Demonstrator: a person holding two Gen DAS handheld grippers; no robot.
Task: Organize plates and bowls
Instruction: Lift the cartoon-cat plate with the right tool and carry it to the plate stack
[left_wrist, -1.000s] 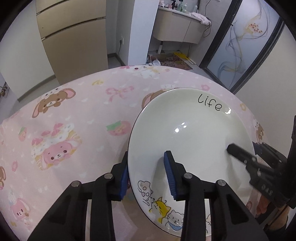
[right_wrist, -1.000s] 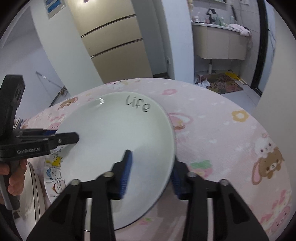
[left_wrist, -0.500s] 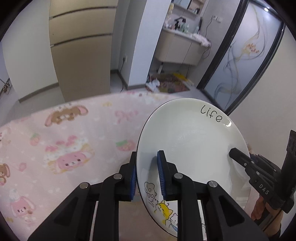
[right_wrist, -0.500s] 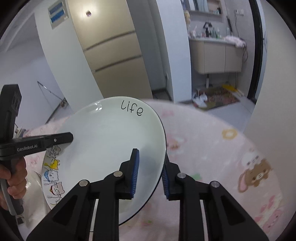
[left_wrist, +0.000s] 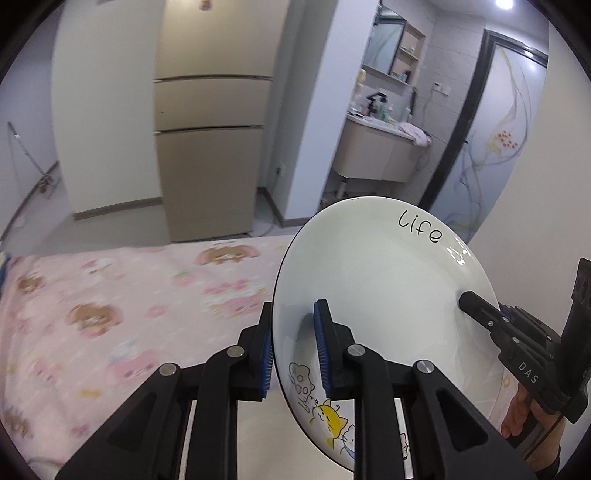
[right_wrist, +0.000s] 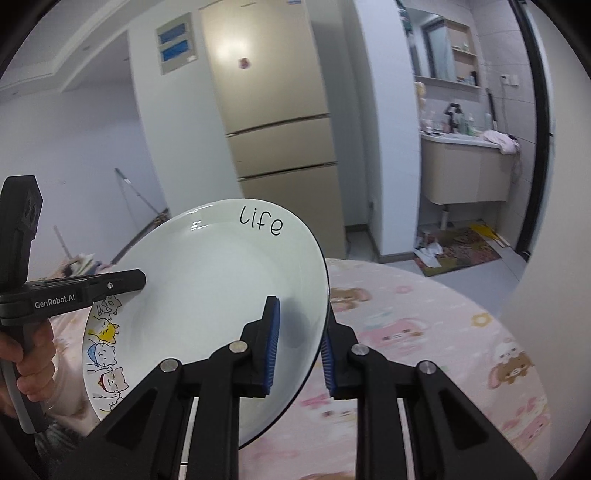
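Plate (left_wrist: 376, 295), white with the word "life" near its rim and cartoon cats along the lower edge, fills the lower centre of both wrist views, lifted clear of the table and tilted up toward the cameras. The left gripper (left_wrist: 293, 350) pinches the plate's left rim between its blue pads (left_wrist: 320, 347), one pad on the face, the other behind the edge. The right gripper (right_wrist: 299, 347) does the same on the opposite rim, clamped with one pad on the face and one behind. Each gripper also shows in the other's view, reaching in from the frame edge, with the person's hand (right_wrist: 22, 354) around its handle.

As for progress, this one plate is in the air and has not been set anywhere; no stack, rack or bowl shows in either view, so where it belongs and how much remains cannot be judged.

Beyond the plate lies the table under a pink tablecloth (left_wrist: 110, 295) printed with bears and strawberries, nothing visible standing on it. Farther off, in the upper centre, stands a beige refrigerator (right_wrist: 280, 122), and at upper right a washbasin cabinet (right_wrist: 465, 173) with bottles on top. Nothing near blocks the plate's path.
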